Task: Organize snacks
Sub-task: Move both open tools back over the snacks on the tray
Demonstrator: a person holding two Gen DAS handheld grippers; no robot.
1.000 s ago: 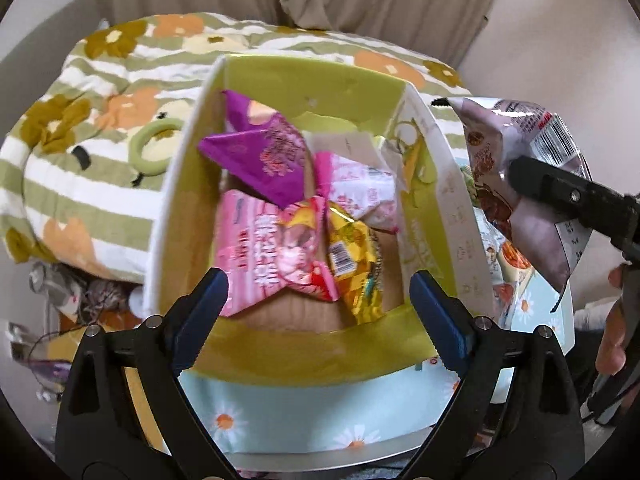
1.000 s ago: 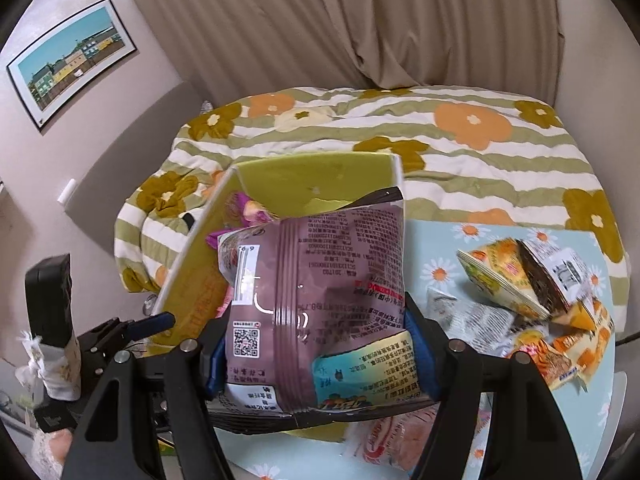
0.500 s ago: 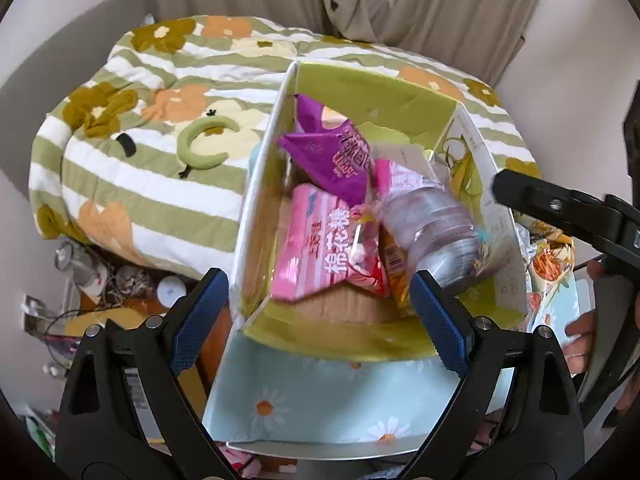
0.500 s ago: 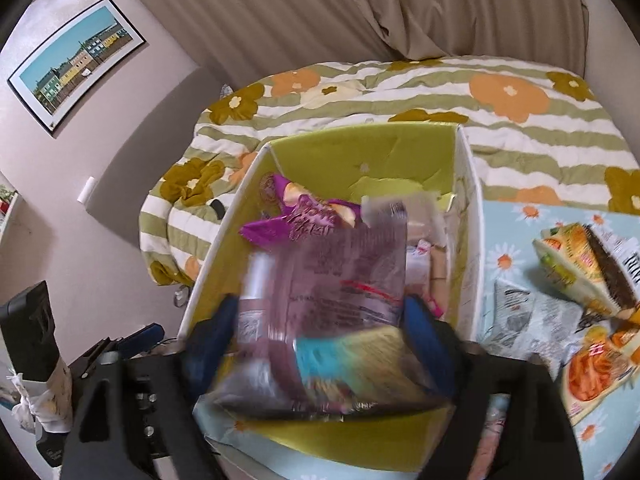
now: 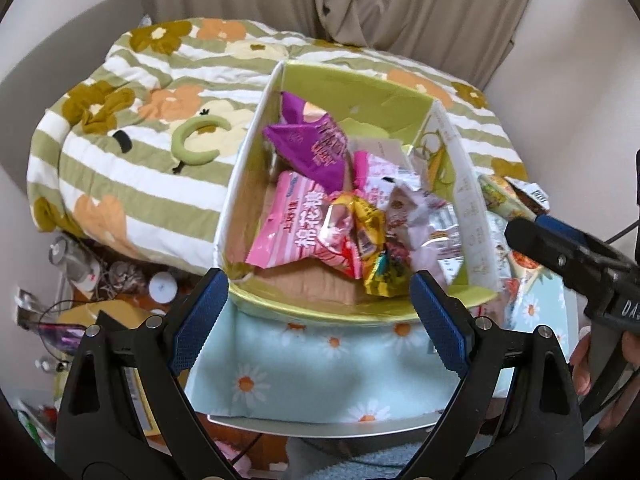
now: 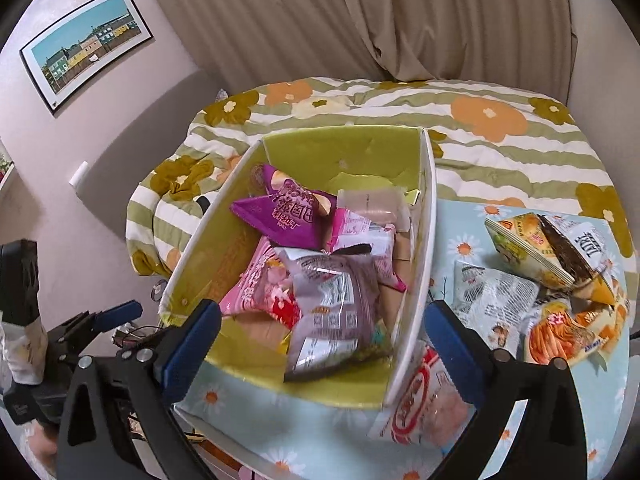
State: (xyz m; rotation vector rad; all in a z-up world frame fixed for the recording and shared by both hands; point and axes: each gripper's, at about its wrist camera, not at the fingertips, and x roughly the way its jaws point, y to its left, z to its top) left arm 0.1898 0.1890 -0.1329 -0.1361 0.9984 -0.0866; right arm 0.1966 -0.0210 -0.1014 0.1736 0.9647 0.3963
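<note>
Both grippers hover just before the green box's (image 6: 416, 280) near rim: the right gripper (image 6: 320, 340), jaws just sprung wide and empty, and the left gripper (image 5: 318, 312), likewise gaping. The mauve packet (image 6: 332, 308) lies inside, against the box's right wall; beyond that wall, loose snack bags (image 6: 552, 248).

Each hand-held gripper, left (image 5: 320, 312) and right (image 6: 322, 344), has a black plastic frame with triangular cut-outs, silver screw heads at the finger joints and blue textured pads (image 5: 438, 320). White lettering marks the right unit's black body.
</note>
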